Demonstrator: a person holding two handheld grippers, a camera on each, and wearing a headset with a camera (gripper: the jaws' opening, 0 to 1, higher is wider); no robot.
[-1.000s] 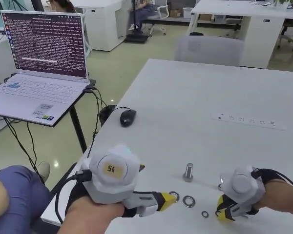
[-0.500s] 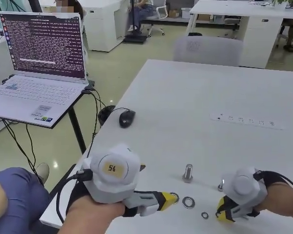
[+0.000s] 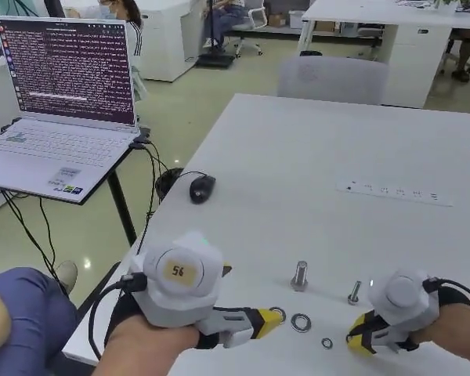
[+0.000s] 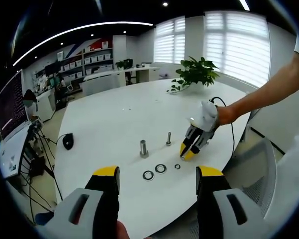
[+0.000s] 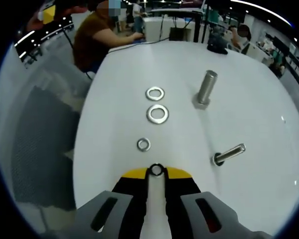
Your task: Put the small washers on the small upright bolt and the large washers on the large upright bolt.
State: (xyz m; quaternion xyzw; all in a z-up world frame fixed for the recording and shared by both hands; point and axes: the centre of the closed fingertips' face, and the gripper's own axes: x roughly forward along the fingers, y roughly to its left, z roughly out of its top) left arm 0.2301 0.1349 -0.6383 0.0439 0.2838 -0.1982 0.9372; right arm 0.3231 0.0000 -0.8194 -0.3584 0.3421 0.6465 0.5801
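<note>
Laptop (image 3: pixel 63 102) — on a stand left of the surface (image 3: pixel 298 157), lid open. We could not read its screen text or stickers, which were too small.

Mouse (image 3: pixel 201 188) — near the surface's left edge, well apart from the work.

Left gripper (image 4: pixel 158 175) — fingers wide, holding nothing, poised just short of the large washers (image 3: pixel 301 322). We judged it ready to take one. We read "56" on its round housing, the sole legible mark.

Large washers, two — flat, side by side near the front edge, within easy reach.

Large bolt (image 3: pixel 299 276) — stood on its head, shank up, as we judged to receive washers. We saw none on it.

Loose small washer (image 3: pixel 327 343) — flat on the surface, near the right gripper (image 5: pixel 156 174).

Small bolt (image 3: pixel 354 294) — upright likewise, with no washer on it that we could make out.

Right gripper — fingers narrow, pinching what looked to be a held small washer (image 5: pixel 156 170) by its rim. We judged this left the hole free for the small bolt.
</note>
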